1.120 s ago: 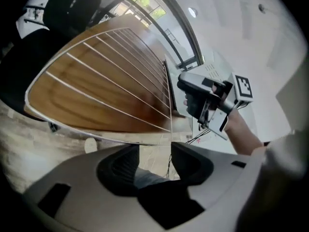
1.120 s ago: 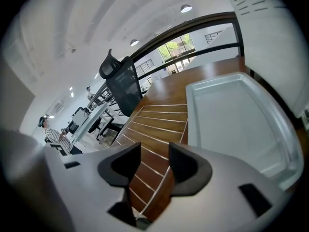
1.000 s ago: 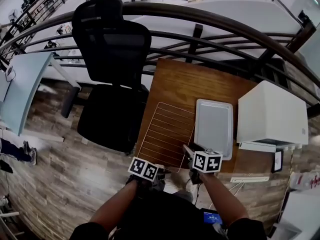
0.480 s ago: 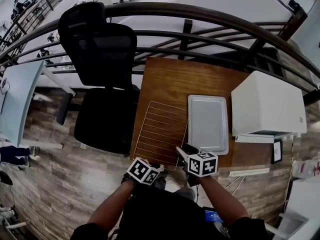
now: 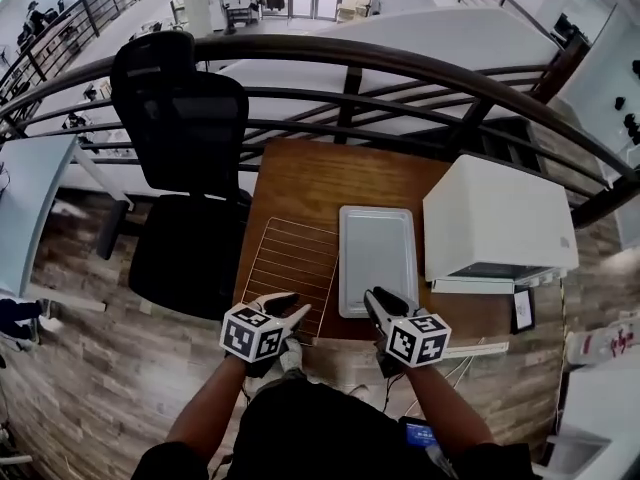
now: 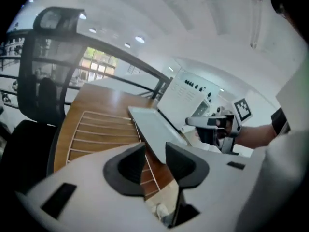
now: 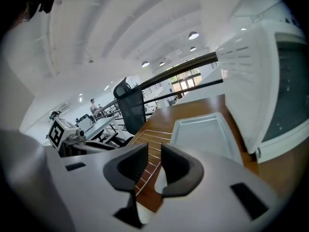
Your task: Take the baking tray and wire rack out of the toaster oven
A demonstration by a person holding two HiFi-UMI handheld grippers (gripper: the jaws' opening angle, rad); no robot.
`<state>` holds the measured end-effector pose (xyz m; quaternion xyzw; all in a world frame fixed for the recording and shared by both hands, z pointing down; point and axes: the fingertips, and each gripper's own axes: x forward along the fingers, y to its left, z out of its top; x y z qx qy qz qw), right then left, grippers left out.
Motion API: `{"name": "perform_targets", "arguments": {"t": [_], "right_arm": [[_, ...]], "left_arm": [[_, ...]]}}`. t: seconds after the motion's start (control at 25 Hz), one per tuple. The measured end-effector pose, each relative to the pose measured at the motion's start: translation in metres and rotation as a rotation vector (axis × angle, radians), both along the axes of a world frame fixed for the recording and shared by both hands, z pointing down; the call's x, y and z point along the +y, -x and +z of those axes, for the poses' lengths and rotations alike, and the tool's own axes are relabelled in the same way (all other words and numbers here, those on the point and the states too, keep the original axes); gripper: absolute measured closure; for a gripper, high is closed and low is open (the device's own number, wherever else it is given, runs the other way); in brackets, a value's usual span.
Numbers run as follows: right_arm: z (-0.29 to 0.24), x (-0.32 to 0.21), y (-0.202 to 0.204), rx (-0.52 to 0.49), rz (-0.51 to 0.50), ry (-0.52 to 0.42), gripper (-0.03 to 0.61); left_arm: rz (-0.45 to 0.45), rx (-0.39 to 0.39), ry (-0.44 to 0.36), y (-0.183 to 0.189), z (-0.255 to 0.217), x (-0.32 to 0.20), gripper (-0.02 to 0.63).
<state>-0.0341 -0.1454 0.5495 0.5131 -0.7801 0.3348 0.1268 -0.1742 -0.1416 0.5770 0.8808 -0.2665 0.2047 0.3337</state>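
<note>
I am looking at a pale grey baking tray [image 5: 377, 258] lying right of a silvery wire rack [image 5: 290, 273] of thin parallel bars, both showing against the warm brown, wood-grained table [image 5: 330, 173]. A white toaster oven [image 5: 495, 218] is standing at the right, and a black chair [image 5: 185, 118] is standing far left over the grey-brown planked floor [image 5: 90, 358].
</note>
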Motion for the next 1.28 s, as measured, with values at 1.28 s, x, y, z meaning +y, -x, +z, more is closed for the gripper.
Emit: {"name": "perform_targets", "arguments": {"t": [1.28], "right_arm": [[-0.127, 0.207, -0.250, 0.067, 0.276, -0.473, 0.581]], "left_arm": [[-0.208, 0.175, -0.661, -0.150, -0.187, 0.118, 0.603]]}}
